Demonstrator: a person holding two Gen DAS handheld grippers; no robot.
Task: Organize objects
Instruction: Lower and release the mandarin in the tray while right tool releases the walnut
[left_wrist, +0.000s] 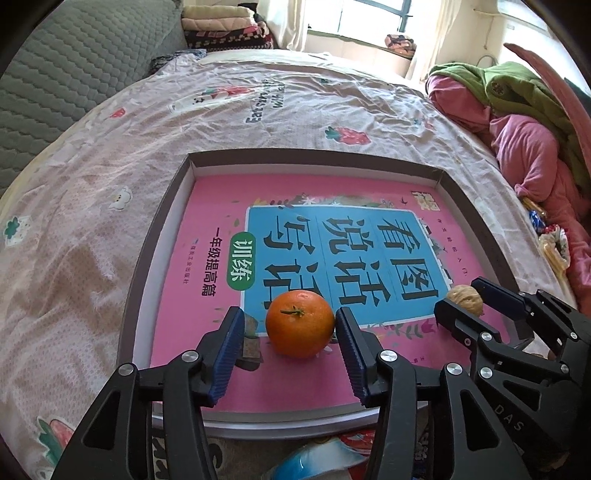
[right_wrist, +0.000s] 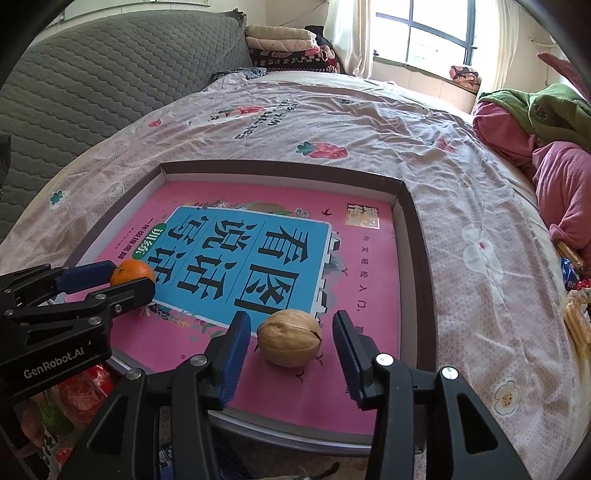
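The left gripper (left_wrist: 290, 354) is seen released: its blue pads (left_wrist: 229, 354) stand apart on either side of the tangerine (left_wrist: 300, 324), the left pad clear of the fruit and the right pad just beside it; whether that right pad touches the peel cannot be judged from this angle. The tangerine rests on the pink book (left_wrist: 221, 236), near the book's near edge, stem upward. A small dark block (left_wrist: 251, 338) is noted just beside the tangerine, half hidden behind the left pad; its nature cannot be made out.

The right gripper (right_wrist: 291, 363) is likewise released. A gap is visible between each of its pads and the walnut (right_wrist: 289, 337), which lies on the same book, near its near edge and toward the right-hand corner as seen from the right wrist. In the left wrist view the walnut is partly covered by the right gripper's fingers.

The book is laid flat inside a shallow box (left_wrist: 159, 229) with a dark rim, and nearly fills it. The box is set on a bed (left_wrist: 110, 155) covered by a pale printed sheet. Beyond the box, away from the book, a grey quilted cover (right_wrist: 92, 81), folded blankets (right_wrist: 284, 44) and a window (right_wrist: 424, 29) are recorded; to the right of the box lies a heap of pink and green clothing (left_wrist: 517, 122).
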